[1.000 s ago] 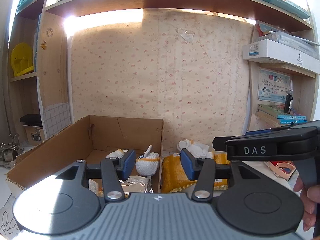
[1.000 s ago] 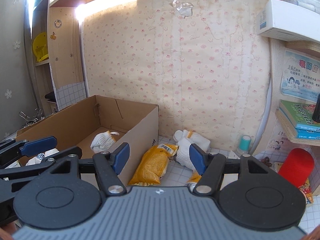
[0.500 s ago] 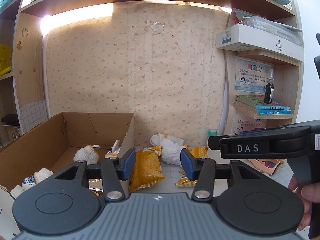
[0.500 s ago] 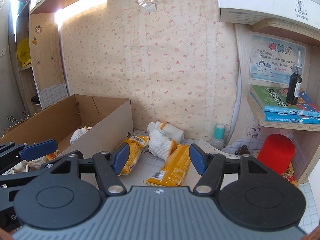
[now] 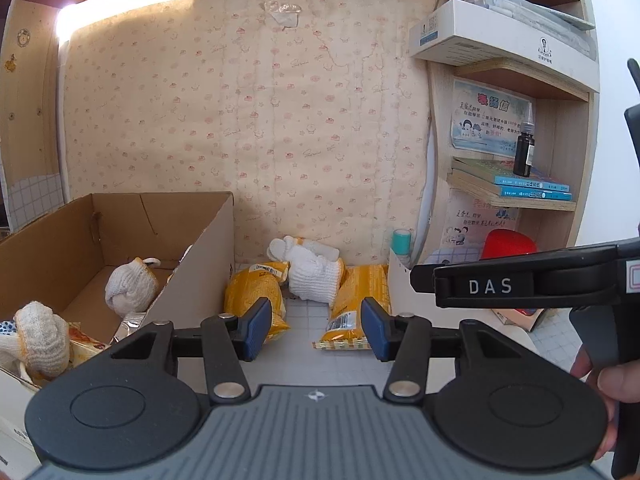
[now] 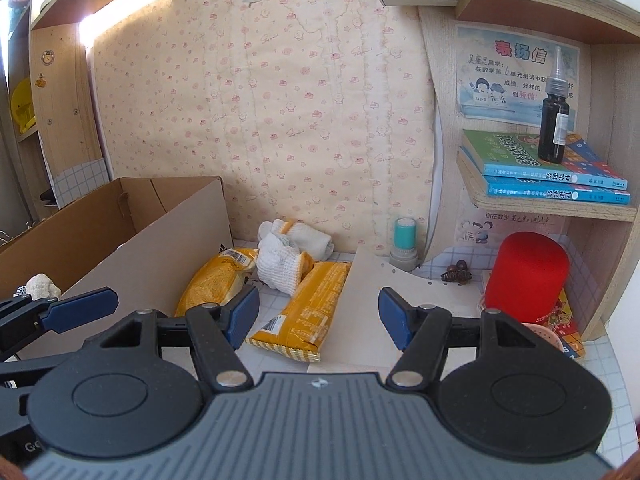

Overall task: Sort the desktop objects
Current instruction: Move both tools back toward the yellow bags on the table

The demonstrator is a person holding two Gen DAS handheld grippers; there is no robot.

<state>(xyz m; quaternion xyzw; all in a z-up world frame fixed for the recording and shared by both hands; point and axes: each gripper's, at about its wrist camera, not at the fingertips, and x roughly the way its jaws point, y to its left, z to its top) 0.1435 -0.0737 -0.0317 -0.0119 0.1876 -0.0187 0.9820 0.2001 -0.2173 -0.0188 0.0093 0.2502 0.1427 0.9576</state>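
Yellow snack packet [image 6: 303, 312], ahead between open right hand-held gripper [image 6: 318, 316]

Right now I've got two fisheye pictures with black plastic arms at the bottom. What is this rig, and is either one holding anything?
Each picture comes from a camera on a hand-held tool, looking along its two blue-padded fingers. The left tool and the right tool are both open with nothing between the pads; the right tool's side also shows in the left view, held by a hand. On the desk beside the cardboard box lie two yellow snack packets and white knit gloves. More gloves lie inside the box.
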